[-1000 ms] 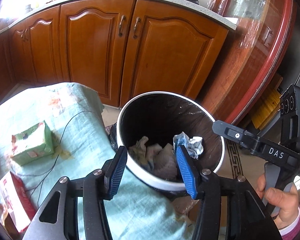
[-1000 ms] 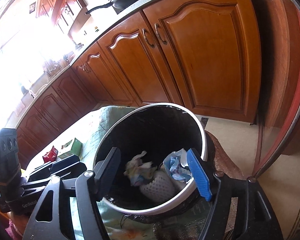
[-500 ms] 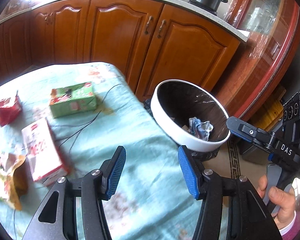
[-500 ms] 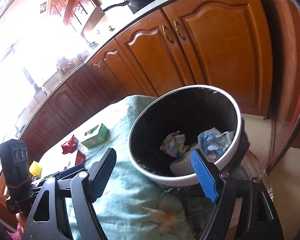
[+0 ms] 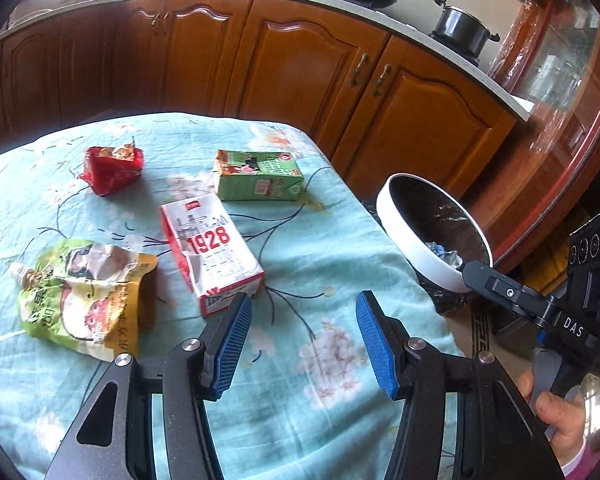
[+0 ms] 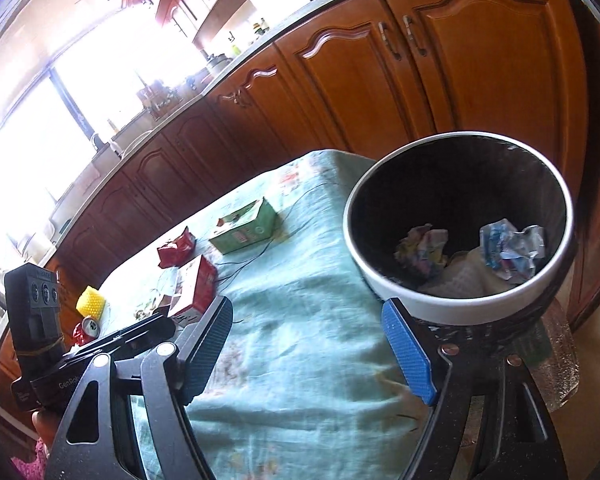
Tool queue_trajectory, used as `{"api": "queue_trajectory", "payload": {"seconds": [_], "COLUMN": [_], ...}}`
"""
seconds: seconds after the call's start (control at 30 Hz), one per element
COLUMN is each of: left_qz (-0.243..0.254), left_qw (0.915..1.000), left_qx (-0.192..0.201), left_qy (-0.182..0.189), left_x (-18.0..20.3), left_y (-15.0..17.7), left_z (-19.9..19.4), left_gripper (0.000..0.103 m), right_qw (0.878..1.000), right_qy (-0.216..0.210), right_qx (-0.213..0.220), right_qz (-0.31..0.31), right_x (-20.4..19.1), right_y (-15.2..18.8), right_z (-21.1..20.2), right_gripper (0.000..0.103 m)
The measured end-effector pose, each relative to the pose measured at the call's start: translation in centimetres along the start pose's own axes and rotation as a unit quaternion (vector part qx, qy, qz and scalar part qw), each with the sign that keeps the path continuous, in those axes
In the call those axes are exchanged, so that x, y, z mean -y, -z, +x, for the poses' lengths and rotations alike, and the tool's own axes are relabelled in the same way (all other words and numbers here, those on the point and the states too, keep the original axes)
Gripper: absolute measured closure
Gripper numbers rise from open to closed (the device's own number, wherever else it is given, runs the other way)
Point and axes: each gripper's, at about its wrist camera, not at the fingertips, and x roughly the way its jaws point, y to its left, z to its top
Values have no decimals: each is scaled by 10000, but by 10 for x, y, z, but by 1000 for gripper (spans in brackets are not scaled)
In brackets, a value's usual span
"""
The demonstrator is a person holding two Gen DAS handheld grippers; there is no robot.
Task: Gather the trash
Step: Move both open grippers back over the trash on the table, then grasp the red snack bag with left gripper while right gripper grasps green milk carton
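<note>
A table under a pale turquoise floral cloth (image 5: pixel 320 240) fills the near ground, with a run of brown wooden kitchen cabinets (image 5: pixel 292 64) along the far side. Just past the table's right edge stands a round white-rimmed waste bin with a black liner (image 6: pixel 456 308), holding crumpled paper scraps (image 6: pixel 512 246). On the cloth, left of the bin, lies the loose trash: a green and yellow crumpled spout pouch (image 5: pixel 84 292) at the near left, a red and white carton printed 1928 (image 5: pixel 210 248) beside it, a green drink carton (image 5: pixel 258 176) lying farther back, and a crushed red snack wrapper (image 5: pixel 110 168) at the far left. The left gripper (image 5: pixel 304 340) hangs over bare cloth near the red and white carton, its blue-padded jaws apart with nothing between them. The right gripper (image 6: pixel 310 356), near the bin's rim, also stands spread and empty. A small yellow honeycomb piece (image 6: pixel 91 300) and a red can (image 6: pixel 87 326) sit at the table's left end.
</note>
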Motion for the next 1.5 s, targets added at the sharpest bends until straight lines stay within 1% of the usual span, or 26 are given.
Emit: {"api": "queue_trajectory", "payload": {"seconds": [0.17,0.33,0.47,0.63,0.7,0.73,0.83,0.93,1.03,1.1,1.17,1.27,1.3,1.33,1.37,1.4,1.43,1.47,1.5], "left_qz": [-177,-292,-391,-504,-523,-538,-597,-657,-763,-847,-956,-1112,-1167,-1192,-1199,-1189,-1164,-1135,-1096], "left_qw": [9997,9991,9981,9963,9954,9950,9933,9919,9909,9898,9887,9876,9869,9866,9860,9854,9853,9860,9865], "left_qx": [63,132,172,218,226,220,212,139,56,32,-16,-122,-163,-197,-221,-258,-288,-315,-345], "left_qy": [-134,-290,-450,-668,-765,-814,-963,-1081,-1104,-1145,-1151,-1103,-1106,-1098,-1135,-1191,-1216,-1181,-1163], "left_x": [-21,-39,-54,-72,-79,-82,-95,-108,-121,-130,-138,-151,-155,-158,-161,-163,-164,-165,-163], "left_y": [2,-1,-8,-21,-29,-33,-48,-63,-80,-91,-101,-114,-118,-121,-123,-125,-127,-127,-127], "left_z": [-15,-25,-29,-34,-32,-30,-24,-10,4,13,22,39,45,51,56,62,67,72,78], "left_gripper": [49,49,49,49,47,46,45,44,44,44,44,44,44,44,45,47,49,61,75], "right_qw": [9996,9969,9919,9826,9773,9734,9595,9402,9179,9060,8916,8712,8653,8593,8565,8560,8573,8594,8641], "right_qy": [-147,-195,-226,-235,-259,-269,-266,-116,-128,-130,-158,-181,-158,-114,-77,-60,-21,18,31], "right_qx": [-115,-274,-422,-692,-818,-887,-1052,-1251,-1425,-1529,-1724,-1958,-2031,-2104,-2149,-2185,-2171,-2130,-2075], "right_qz": [-207,-711,-1175,-1705,-1938,-2097,-2600,-3167,-3701,-3944,-4184,-4498,-4581,-4660,-4692,-4684,-4668,-4648,-4585], "right_x": [-21,-42,-56,-69,-77,-82,-94,-108,-120,-125,-130,-133,-134,-134,-133,-132,-130,-129,-127], "right_y": [0,-10,-23,-41,-48,-52,-61,-71,-78,-81,-82,-79,-77,-75,-74,-73,-71,-71,-71], "right_z": [14,34,54,84,97,104,123,145,164,176,191,210,216,222,226,229,231,230,228], "right_gripper": [24,24,24,24,21,18,16,16,16,16,16,16,16,19,20,23,34,39,41]}}
